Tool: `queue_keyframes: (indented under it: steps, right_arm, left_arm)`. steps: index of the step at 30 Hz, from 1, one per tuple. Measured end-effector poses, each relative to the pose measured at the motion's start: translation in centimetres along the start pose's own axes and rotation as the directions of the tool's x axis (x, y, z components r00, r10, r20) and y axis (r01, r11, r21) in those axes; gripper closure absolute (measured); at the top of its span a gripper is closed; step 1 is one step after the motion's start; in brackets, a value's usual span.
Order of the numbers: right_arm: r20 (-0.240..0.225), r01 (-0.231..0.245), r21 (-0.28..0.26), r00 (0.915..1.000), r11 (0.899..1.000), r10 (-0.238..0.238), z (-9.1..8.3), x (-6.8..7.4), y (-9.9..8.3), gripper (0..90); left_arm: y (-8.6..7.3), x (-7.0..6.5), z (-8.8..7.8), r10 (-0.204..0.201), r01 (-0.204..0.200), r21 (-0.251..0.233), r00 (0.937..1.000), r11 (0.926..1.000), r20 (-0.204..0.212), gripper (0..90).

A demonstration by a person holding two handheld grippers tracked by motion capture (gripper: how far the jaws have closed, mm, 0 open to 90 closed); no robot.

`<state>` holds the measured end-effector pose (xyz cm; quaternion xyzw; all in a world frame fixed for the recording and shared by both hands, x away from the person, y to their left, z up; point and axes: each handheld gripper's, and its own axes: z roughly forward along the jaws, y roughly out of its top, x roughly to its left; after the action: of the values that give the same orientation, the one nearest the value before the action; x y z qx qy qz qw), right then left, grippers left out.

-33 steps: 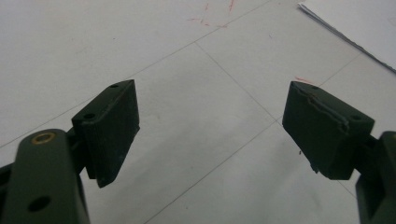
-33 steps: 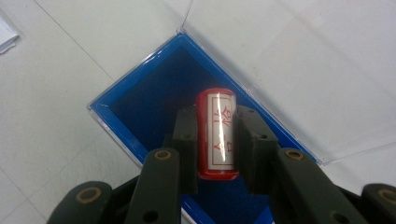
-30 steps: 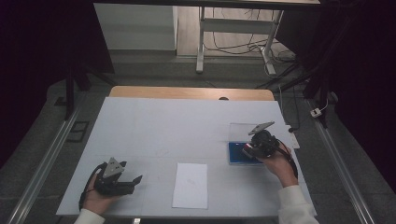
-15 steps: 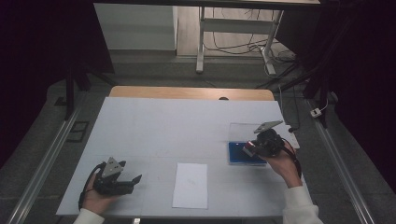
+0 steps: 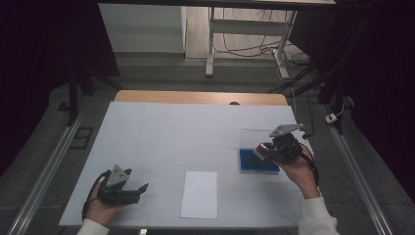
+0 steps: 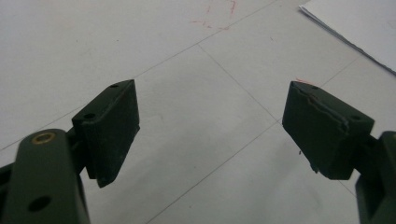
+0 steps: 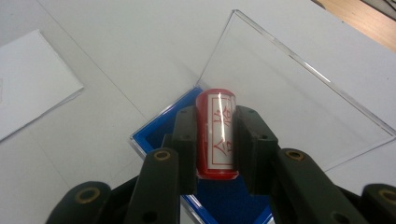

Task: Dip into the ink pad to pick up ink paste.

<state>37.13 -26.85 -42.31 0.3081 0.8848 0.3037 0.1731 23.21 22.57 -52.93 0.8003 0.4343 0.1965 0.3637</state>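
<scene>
Two hand-held grippers are working at the white desk (image 5: pixel 161 132). Nearest the person, the left hand-held gripper (image 5: pixel 139 188) is sitting on the desk, left of the sheet of paper (image 5: pixel 199 194), with its jaws spread wide and nothing between them. Right of the paper and a little farther away, the right hand-held gripper (image 5: pixel 260 151) is pinching a red stamp (image 7: pixel 215 133) tight between its jaws, just above the blue ink pad (image 5: pixel 258 161). The stamp is showing a white label with red signs. The clear lid (image 7: pixel 289 88) is lying open on the desk, just behind the ink pad.
</scene>
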Motion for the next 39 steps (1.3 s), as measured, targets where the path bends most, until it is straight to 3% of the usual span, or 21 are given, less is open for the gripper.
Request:
queue_keyframes:
  steps: [27, 39]
  right_arm:
    - [0.016, 0.021, 0.124, 0.9996, 0.992, -0.023, 3.4, -0.2, -1.0, 70.0]
    - [0.023, 0.033, 0.147, 0.9991, 0.989, -0.037, 4.1, -0.1, -1.1, 70.0]
  left_arm:
    - [0.0, 0.0, 0.0, 0.002, -0.002, 0.003, 1.0, 1.0, -0.002, 19.3]
    - [0.0, 0.0, 0.0, 0.001, -0.001, 0.001, 1.0, 1.0, 0.0, 19.3]
